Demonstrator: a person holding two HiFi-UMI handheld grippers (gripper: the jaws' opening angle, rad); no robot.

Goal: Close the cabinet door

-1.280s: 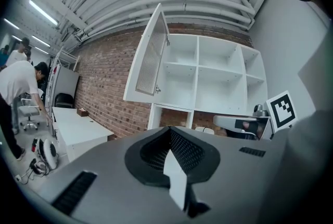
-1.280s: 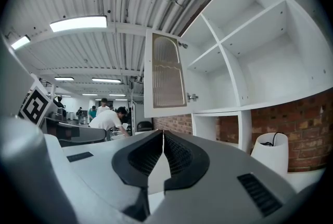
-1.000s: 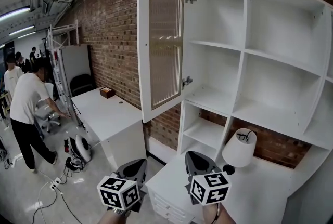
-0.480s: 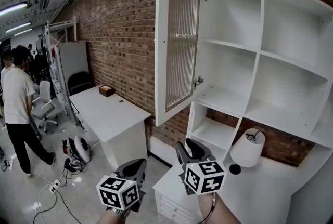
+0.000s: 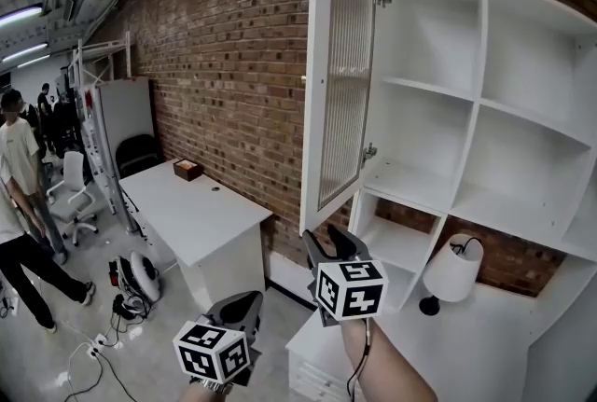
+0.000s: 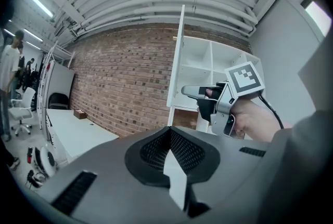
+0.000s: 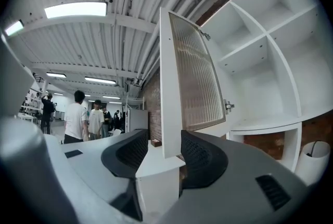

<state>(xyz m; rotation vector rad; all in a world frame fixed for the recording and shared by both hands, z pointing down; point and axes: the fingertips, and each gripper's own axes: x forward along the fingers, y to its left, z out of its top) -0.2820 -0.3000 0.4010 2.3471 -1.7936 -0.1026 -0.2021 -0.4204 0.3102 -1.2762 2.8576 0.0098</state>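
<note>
The white cabinet door (image 5: 336, 83) with its ribbed glass panel stands wide open, hinged on the left side of the open shelf unit (image 5: 448, 148). My right gripper (image 5: 325, 243) is raised just under the door's lower free corner. Its jaws are opening. In the right gripper view the door's edge (image 7: 169, 88) shows in the gap of that gripper (image 7: 164, 140), and no pad presses on it. My left gripper (image 5: 239, 307) hangs low at the bottom, shut and empty. In the left gripper view its closed tips (image 6: 170, 132) point toward the right gripper (image 6: 195, 92).
A white desk (image 5: 201, 209) with a small brown box (image 5: 187, 169) stands along the brick wall at left. A white lamp (image 5: 452, 274) sits on the counter under the shelves, above a drawer unit (image 5: 322, 363). People (image 5: 19, 158) stand far left; cables and gear (image 5: 140, 265) lie on the floor.
My right gripper has risen and come up under the door's lower corner, and its jaws have gone from shut to apart. The left gripper sits lower in the view. The people at left have moved.
</note>
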